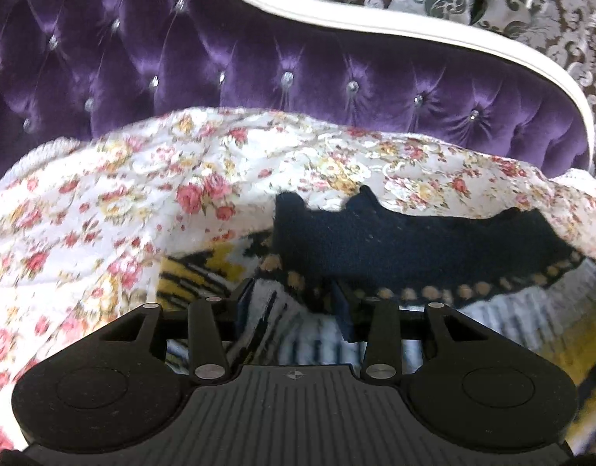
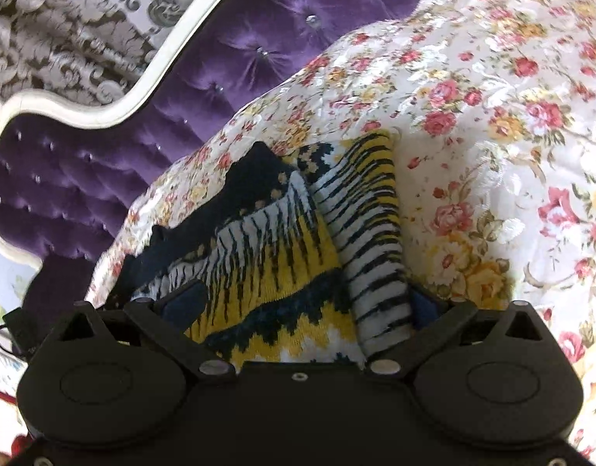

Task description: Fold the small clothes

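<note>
Right claw (image 2: 298,303) gapes over the knitted sweater (image 2: 274,256) — floral bedspread (image 2: 472,116) beneath

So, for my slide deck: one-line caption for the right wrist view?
Right gripper open around a knitted sweater on a floral bedspread.

Before me: a tufted purple velvet headboard (image 1: 259,66) studded with crystal buttons, edged by a curving white frame (image 1: 375,23); grey damask-patterned wallpaper (image 1: 550,19) showing behind; a white rose-printed floral bedspread (image 2: 492,97) lying rumpled across the bed.
</note>
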`<state>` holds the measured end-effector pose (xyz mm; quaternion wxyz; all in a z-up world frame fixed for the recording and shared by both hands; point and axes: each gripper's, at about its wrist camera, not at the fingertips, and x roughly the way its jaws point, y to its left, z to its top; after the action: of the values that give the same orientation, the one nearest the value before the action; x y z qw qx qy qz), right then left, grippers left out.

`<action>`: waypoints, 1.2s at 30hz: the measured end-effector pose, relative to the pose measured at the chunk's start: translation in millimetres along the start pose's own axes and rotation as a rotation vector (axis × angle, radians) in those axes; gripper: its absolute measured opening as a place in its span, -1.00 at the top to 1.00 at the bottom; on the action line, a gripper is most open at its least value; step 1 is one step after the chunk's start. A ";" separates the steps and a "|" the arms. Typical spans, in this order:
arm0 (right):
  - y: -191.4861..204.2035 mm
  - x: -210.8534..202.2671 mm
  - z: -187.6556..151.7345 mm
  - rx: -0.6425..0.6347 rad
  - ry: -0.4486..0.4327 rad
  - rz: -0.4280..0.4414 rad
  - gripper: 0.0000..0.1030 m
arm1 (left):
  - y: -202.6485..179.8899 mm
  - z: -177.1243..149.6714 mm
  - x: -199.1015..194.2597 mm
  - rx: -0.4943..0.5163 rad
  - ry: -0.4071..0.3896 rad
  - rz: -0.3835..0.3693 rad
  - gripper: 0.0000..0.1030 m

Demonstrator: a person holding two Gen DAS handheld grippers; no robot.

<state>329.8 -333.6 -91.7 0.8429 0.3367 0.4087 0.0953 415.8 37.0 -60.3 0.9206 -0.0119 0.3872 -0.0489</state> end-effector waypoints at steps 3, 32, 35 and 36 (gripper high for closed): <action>-0.8 -1.2 -0.1 0.010 0.010 0.003 -1.00 | -16.8 6.1 -22.2 -0.019 0.009 -0.027 0.11; -0.2 -3.9 -3.6 0.002 0.055 0.008 -1.00 | -108.1 -52.3 -13.8 0.062 -0.096 -0.146 0.78; 0.7 -2.8 -3.1 -0.009 0.053 0.003 -1.00 | -121.1 -55.1 -13.6 0.164 -0.114 -0.099 0.78; 1.3 -2.4 -3.1 -0.014 0.053 0.001 -1.00 | -123.8 -54.3 -13.8 0.170 -0.112 -0.091 0.78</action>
<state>326.1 -332.2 -90.8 0.8341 0.3286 0.4299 0.1076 357.3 -83.9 -81.1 0.9353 0.0460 0.3288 -0.1225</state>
